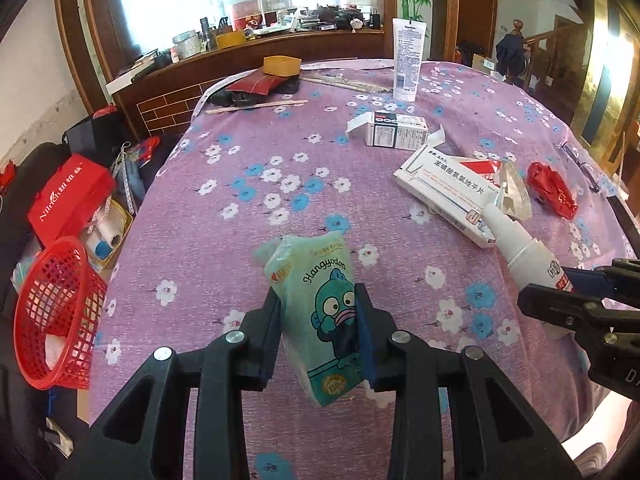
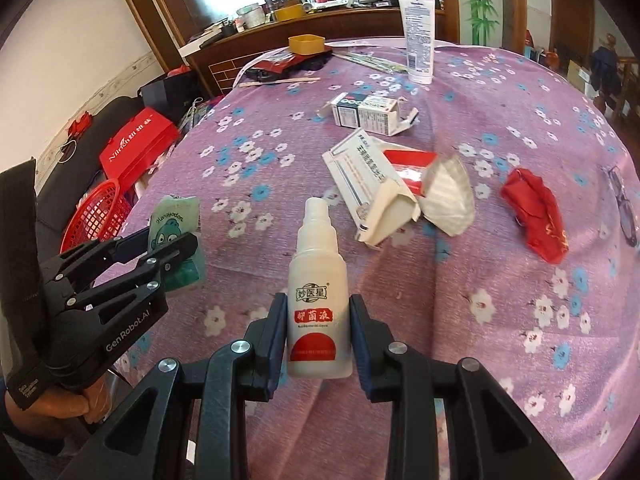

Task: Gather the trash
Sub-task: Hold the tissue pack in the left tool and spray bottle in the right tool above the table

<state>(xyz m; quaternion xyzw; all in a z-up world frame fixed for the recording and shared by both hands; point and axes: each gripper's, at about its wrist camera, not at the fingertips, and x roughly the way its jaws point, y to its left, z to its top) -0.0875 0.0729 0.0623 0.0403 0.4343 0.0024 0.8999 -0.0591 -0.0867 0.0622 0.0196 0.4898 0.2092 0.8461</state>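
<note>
My left gripper (image 1: 318, 320) is shut on a green tissue packet (image 1: 320, 292) printed with a cartoon fish, held above the purple flowered tablecloth (image 1: 240, 152). My right gripper (image 2: 319, 328) is shut on a white spray bottle (image 2: 318, 280) with a red label, nozzle pointing away. The bottle (image 1: 520, 246) and right gripper (image 1: 576, 292) appear at the right edge of the left wrist view; the packet (image 2: 176, 228) and left gripper (image 2: 160, 252) show at the left of the right wrist view. A red mesh basket (image 1: 56, 312) stands off the table's left edge.
On the cloth lie a torn white medicine box (image 2: 360, 176), a smaller box (image 2: 366, 114), a crumpled clear wrapper (image 2: 448, 196), a red crumpled bag (image 2: 538, 216), a white tube (image 2: 418, 38), chopsticks (image 1: 256, 106) and a yellow dish (image 2: 306, 44). A red carton (image 1: 68, 200) sits left of the table.
</note>
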